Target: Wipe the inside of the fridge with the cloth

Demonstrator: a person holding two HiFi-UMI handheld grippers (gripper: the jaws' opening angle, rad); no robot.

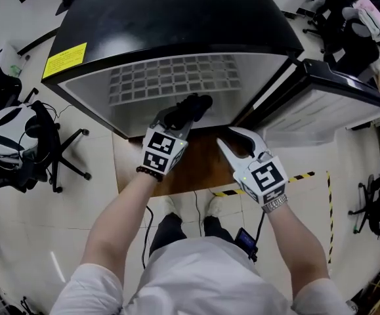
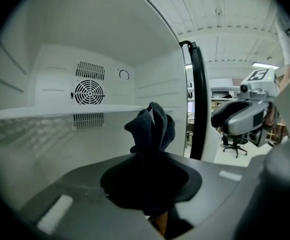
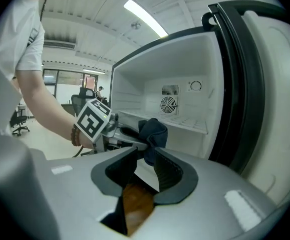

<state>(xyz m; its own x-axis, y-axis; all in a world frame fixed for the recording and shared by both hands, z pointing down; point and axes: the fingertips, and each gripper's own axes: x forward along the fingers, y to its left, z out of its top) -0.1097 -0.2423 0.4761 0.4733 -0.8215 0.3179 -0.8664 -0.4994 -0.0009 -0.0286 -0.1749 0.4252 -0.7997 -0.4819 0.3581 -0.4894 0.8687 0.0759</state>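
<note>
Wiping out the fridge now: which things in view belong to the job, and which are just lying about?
Job: fridge, its open door, wire shelf, dark cloth gripped by the left tongs, right tongs open and empty.
Lying about: office chair, striped floor tape.

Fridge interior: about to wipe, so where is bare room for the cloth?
Bare: above and below the shelf, back to the fan grille. Crowded: the front near the door, with the cloth in the left gripper and the open right gripper beside it.
</note>
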